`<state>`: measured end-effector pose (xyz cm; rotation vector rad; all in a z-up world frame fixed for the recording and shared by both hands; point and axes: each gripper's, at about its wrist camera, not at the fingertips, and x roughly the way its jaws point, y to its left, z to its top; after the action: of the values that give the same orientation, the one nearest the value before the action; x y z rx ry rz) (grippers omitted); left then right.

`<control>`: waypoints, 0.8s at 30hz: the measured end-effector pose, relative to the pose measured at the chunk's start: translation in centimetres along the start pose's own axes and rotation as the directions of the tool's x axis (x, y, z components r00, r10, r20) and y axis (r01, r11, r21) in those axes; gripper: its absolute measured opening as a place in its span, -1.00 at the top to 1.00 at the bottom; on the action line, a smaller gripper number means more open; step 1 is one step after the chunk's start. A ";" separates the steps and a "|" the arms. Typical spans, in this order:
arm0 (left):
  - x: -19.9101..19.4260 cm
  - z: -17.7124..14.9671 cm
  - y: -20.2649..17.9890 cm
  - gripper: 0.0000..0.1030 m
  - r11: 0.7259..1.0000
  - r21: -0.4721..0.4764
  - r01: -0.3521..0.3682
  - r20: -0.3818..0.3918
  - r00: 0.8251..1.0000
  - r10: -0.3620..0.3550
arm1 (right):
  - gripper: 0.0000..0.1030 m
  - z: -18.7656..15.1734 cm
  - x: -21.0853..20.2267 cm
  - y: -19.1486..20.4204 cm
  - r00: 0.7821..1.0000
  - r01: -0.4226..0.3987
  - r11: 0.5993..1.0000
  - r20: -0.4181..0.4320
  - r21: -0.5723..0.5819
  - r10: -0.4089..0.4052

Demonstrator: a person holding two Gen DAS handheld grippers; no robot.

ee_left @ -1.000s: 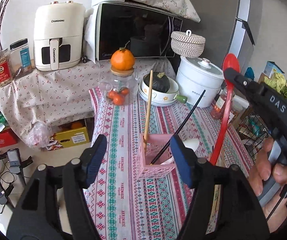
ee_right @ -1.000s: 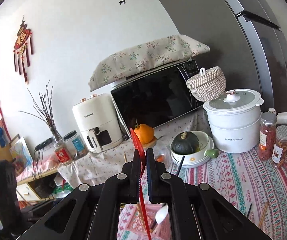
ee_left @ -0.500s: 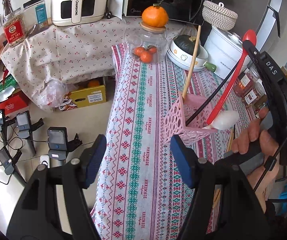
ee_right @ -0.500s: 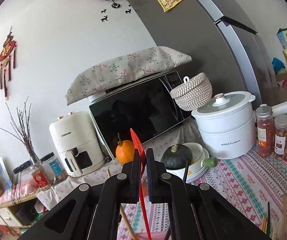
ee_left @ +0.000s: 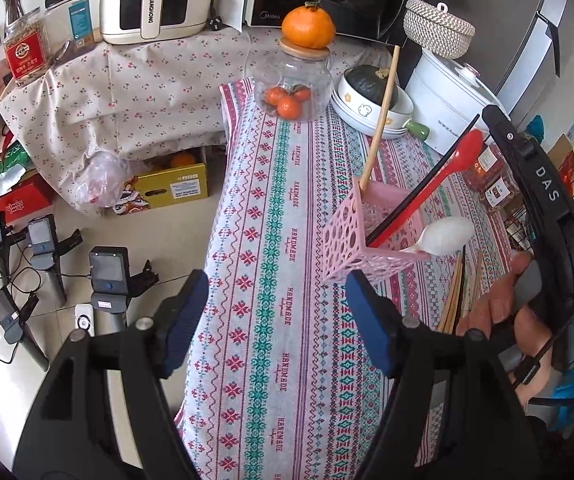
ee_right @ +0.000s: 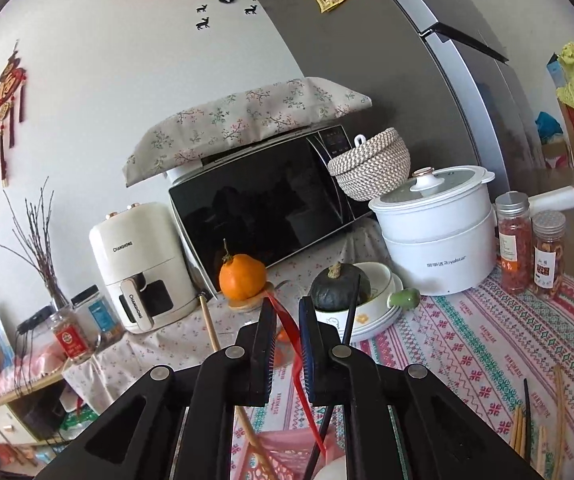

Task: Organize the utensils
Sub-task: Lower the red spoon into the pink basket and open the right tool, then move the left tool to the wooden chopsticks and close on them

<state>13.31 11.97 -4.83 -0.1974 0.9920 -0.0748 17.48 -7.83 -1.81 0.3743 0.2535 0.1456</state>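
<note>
A pink perforated utensil basket (ee_left: 367,236) stands on the patterned tablecloth. In it lean a wooden chopstick (ee_left: 381,120), a black chopstick (ee_left: 427,188), a red spoon (ee_left: 443,178) and a white spoon (ee_left: 443,236). My left gripper (ee_left: 275,316) is open and empty, just in front of the basket. My right gripper (ee_right: 287,344) is above the basket with its jaws parted; the red spoon (ee_right: 291,340) stands loose between them. Several loose chopsticks (ee_right: 539,420) lie on the cloth to the right, also in the left wrist view (ee_left: 459,292).
Behind the basket stand a glass jar of oranges (ee_left: 291,80), a bowl with a dark squash (ee_left: 371,92), a white pot (ee_right: 435,240) and two spice jars (ee_right: 531,240). A microwave (ee_right: 263,208) and an air fryer (ee_right: 139,264) stand at the back. The table's left edge drops to the floor.
My right gripper has lowered and opened, letting go of the red spoon, which now rests in the basket. My left gripper has risen and tilted down a little.
</note>
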 end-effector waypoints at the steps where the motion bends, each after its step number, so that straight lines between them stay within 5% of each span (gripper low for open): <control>1: 0.0 -0.1 -0.1 -0.44 1.000 -0.002 0.009 -0.005 1.000 -0.009 | 0.56 0.3 -0.5 -0.1 1.000 -0.003 1.000 -0.005 -0.007 0.003; 7: -0.1 -0.7 -1.3 -0.56 0.999 0.014 0.039 -0.023 0.999 -0.039 | 0.30 2.7 -3.3 -1.0 0.996 -0.007 0.997 -0.085 -0.074 0.001; 11: -0.1 -1.5 -2.4 -0.62 0.998 0.046 0.033 -0.032 0.999 -0.032 | -0.13 4.2 -5.0 -2.7 0.981 -0.008 0.995 -0.195 -0.101 -0.012; 24: 1.0 -3.9 -6.6 -0.72 0.985 0.175 -0.010 -0.067 0.998 0.022 | -0.65 4.6 -8.8 -11.1 0.871 0.150 0.974 -0.443 -0.172 -0.212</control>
<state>10.80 4.80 -6.38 -0.0265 1.0493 -0.1539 11.31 -21.26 0.06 0.1761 0.7442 0.0625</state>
